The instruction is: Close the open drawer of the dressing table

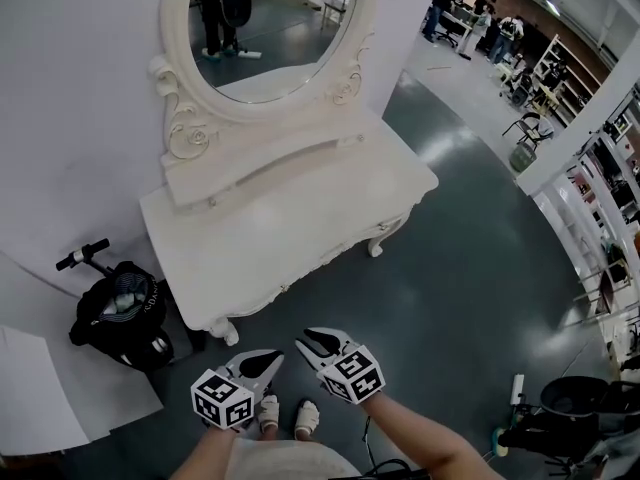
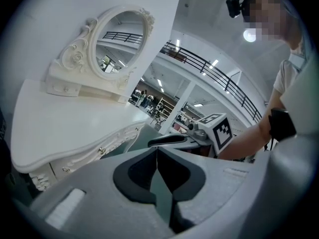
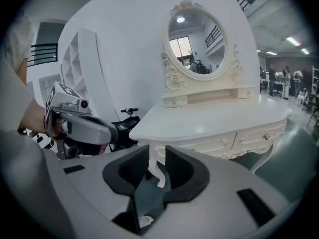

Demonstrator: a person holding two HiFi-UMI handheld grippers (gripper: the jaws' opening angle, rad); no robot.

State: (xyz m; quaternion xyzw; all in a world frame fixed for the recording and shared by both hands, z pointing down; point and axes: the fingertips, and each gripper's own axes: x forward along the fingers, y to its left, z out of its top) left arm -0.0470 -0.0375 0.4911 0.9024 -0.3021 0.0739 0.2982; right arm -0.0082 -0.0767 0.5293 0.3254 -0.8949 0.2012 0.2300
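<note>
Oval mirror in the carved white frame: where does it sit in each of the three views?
Head view: oval mirror in a carved white frame, top centre, cut by the upper edge.
Left gripper view: mirror, upper left, leaning.
Right gripper view: mirror, upper middle, upright.
Shared landmark: white dressing table top below it.

Head view: high up, steeply down on white carved dressing table (image 1: 300, 218), oval white-framed mirror (image 1: 265, 28) far, left gripper (image 1: 272, 356) and right gripper (image 1: 302, 342) near. Both gripper views: low, close, off table's near left corner. Left one faces right along its front, right one faces mirror. All share tabletop and mirror; each gripper view catches the other gripper.
</note>
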